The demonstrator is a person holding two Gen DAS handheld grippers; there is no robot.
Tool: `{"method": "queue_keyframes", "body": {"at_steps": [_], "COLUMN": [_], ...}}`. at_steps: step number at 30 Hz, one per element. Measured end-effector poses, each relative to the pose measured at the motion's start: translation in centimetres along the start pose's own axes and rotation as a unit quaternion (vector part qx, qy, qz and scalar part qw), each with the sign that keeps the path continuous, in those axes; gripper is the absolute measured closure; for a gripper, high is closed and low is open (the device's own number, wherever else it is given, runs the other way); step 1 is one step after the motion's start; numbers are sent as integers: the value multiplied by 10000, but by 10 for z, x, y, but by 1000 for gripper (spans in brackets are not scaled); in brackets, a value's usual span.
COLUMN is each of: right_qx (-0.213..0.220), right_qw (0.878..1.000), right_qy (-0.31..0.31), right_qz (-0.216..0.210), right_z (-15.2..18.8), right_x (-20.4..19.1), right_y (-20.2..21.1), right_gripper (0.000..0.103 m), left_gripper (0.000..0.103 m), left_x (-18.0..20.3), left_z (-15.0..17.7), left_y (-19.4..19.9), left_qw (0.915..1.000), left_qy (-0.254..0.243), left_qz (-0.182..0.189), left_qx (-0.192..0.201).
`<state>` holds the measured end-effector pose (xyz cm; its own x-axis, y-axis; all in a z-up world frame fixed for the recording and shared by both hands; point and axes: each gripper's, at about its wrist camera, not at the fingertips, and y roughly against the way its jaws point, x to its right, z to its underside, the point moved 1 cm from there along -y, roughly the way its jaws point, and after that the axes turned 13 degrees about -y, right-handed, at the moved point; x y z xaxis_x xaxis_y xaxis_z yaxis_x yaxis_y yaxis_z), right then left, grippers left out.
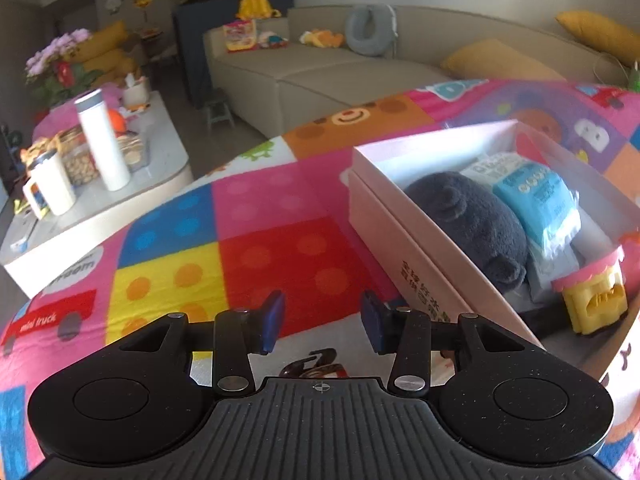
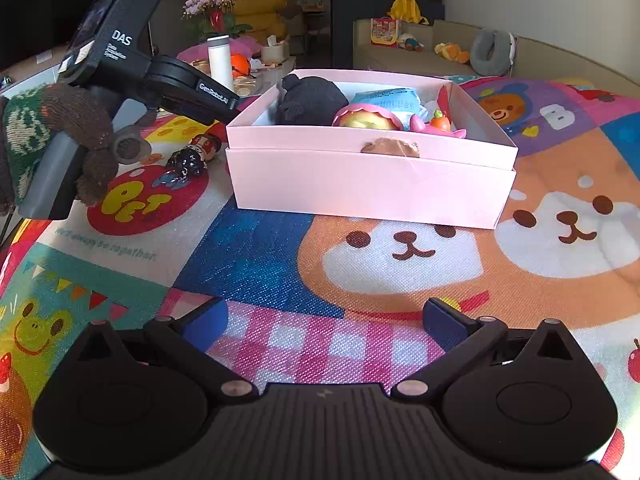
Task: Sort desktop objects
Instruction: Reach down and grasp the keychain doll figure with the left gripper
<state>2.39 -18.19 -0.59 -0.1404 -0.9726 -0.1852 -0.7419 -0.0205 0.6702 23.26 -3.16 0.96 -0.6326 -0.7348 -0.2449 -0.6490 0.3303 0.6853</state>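
Left gripper [image 1: 323,322] hangs low over the patchwork mat [image 1: 256,240], its blue pads apart with nothing between them, and right beneath its nose lies the little figurine [image 2: 192,158] — dark head, red and white body, flat on its side just outside the pink box [image 2: 372,184]. Right gripper [image 2: 325,320] is spread wide too, empty, parked well back from the box over the dog-face print.

Look inside the box: dark plush bear [image 1: 472,228], blue wipes packet [image 1: 536,204], yellow toy with a pink frilled top [image 1: 592,300], a pink toy with a small carrot [image 2: 438,124] by the front wall. By the look of it most of the sorting is done, and that figurine seems the last piece loose on the mat.

Now the hazards. From the left wrist view only a sliver of the figurine shows under the palm, so the pads may close on air or pinch the glossy head, and it could squirt away. It lies close to the box wall — a careless approach could knock the box sideways or wedge a finger against the cardboard. And the box is crowded near the front; dropped on the bear's rounded back, the figurine might roll out again.
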Motion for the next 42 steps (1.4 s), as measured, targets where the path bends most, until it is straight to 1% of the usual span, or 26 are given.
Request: {"method": "queue_keyframes", "body": {"at_steps": [3,5,8,10,15,16,17,18,19,20,21,22,23,25,27,29,31,32,33,36,38,40,41,42], "right_qx": [7,12,11,11,12,17,20,21,17,8,6,0,-3,-11,-14,-20,-36,-55,-67,-108,-144,-156,-154,-133], "right_qw": [10000,10000,10000,10000,10000,10000,10000,10000,10000,10000,10000,10000,10000,10000,10000,9999,9999,9999,9999,9998,9997,9993,9993,9995], "right_qy": [-13,-19,-9,-2,-5,-15,-25,-29,-23,-6,4,14,25,57,65,76,80,87,97,141,184,225,201,188], "right_qz": [-19,-31,-24,-18,-21,-33,-44,-48,-42,-30,-15,-2,13,49,63,77,72,64,56,-16,-119,-258,-282,-216], "right_z": [0,0,1,1,1,1,1,1,1,0,1,1,1,1,1,1,1,1,1,-1,-2,-2,-3,-3], "right_x": [1,1,1,1,2,2,3,3,2,2,2,1,0,-1,-2,-2,-2,-2,-2,-1,0,2,4,6], "right_y": [1,1,1,2,2,2,2,2,2,2,2,2,2,2,1,1,0,0,0,0,1,1,2,2], "right_gripper": [0,0,0,0,0,0,0,0,0,0,0,0,0,0,0,0,0,0,0,0,0,0,0,0], "left_gripper": [58,58,57,55,45,41,34,31,29,22,16,7,7,6,5,3,3,3,2,1,0,0,0,0], "left_x": [13,21,30,40,68,73,76,78,80,80,78,75,71,64,61,62,64,65,66,70,74,79,83,84], "left_z": [10,20,34,44,66,70,73,77,81,84,86,90,93,99,106,115,122,125,127,126,124,121,119,116], "left_y": [4,14,34,48,83,90,96,101,107,111,116,121,125,132,136,135,134,133,133,131,130,128,127,125], "left_qw": [9989,9976,9967,9950,9903,9898,9898,9901,9912,9926,9937,9944,9946,9944,9942,9945,9926,9907,9895,9892,9881,9887,9887,9881], "left_qy": [-450,-661,-737,-872,-1041,-1007,-937,-842,-713,-560,-366,-120,86,530,748,843,980,1070,1139,1199,1239,1157,1138,1150], "left_qz": [159,165,324,443,856,930,985,1019,970,889,817,720,621,403,346,423,634,771,811,739,786,833,854,898], "left_qx": [3,87,136,204,340,383,432,480,547,613,679,768,827,816,686,445,334,328,362,413,454,468,480,484]}}
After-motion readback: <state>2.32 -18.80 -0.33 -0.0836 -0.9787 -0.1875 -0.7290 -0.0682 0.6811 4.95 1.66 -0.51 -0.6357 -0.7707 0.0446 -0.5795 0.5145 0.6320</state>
